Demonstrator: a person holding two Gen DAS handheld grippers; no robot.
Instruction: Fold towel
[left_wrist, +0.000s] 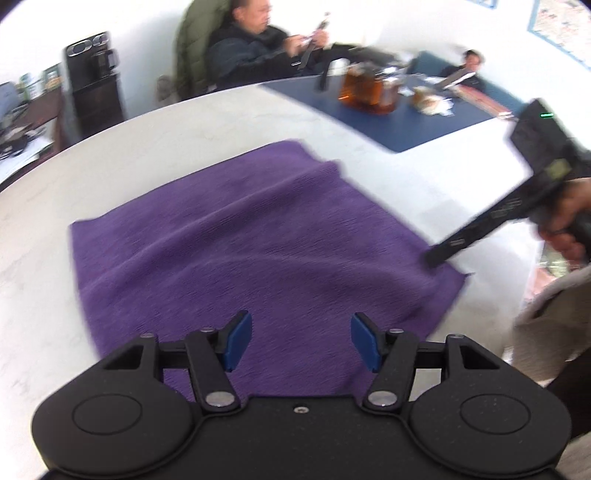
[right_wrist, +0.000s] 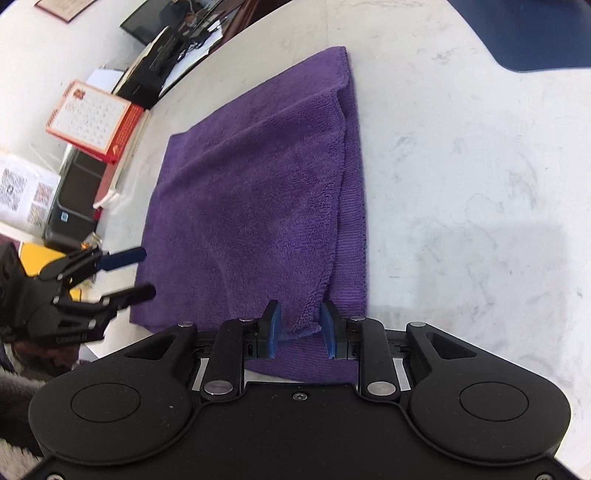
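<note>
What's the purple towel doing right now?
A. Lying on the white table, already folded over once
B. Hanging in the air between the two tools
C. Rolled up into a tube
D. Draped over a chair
A: the towel lies flat on the white table, and along its right side a top layer's edge sits over a lower layer, so it is doubled.

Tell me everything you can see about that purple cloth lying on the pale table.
The purple terry-cloth towel looks soft and fuzzy, with a stitched hem. It lies on the white marble-look tabletop, already folded over once: the upper layer's edge runs slanted, leaving a strip of the lower layer showing. Gentle wrinkles cross it. A near corner of the upper layer sits between the right gripper's blue pads, which stand slightly apart. The left gripper is open.
</note>
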